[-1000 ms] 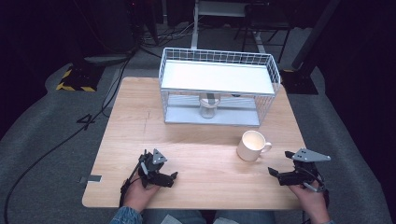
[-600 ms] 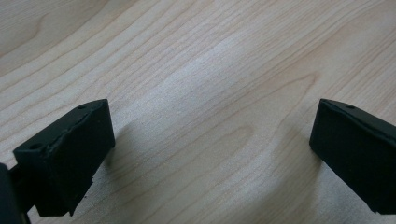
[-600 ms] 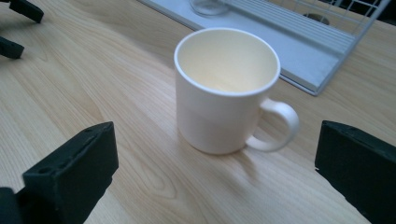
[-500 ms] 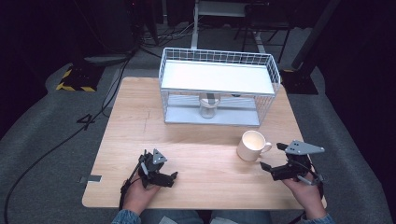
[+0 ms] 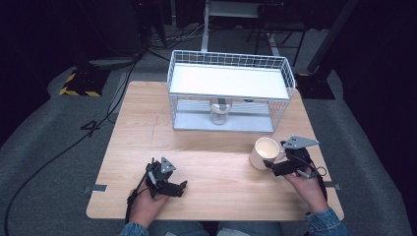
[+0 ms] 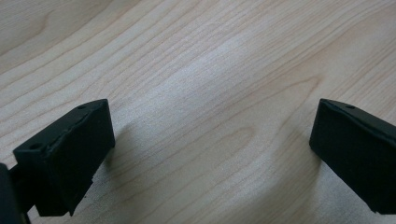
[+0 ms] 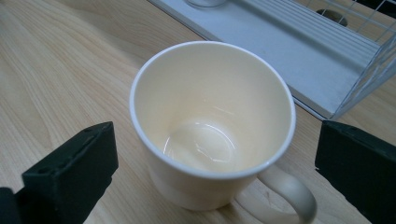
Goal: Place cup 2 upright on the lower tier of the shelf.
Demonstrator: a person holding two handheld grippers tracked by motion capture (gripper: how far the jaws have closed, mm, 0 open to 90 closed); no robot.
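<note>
Since a second ago, the right gripper (image 5: 273, 164) has been brought left up to the mug (image 5: 261, 153), its jaws spread wide beside the handle. Glossy cream ceramic, round and upright, is seen on the grained wooden table (image 5: 216, 147), right of centre.

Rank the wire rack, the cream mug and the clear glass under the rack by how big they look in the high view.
1. white wire rack, by far the largest.
2. cream mug.
3. clear glass, a little smaller; it stands farther from the camera and behind the rack's wires, so its place after the mug is unsure.
</note>
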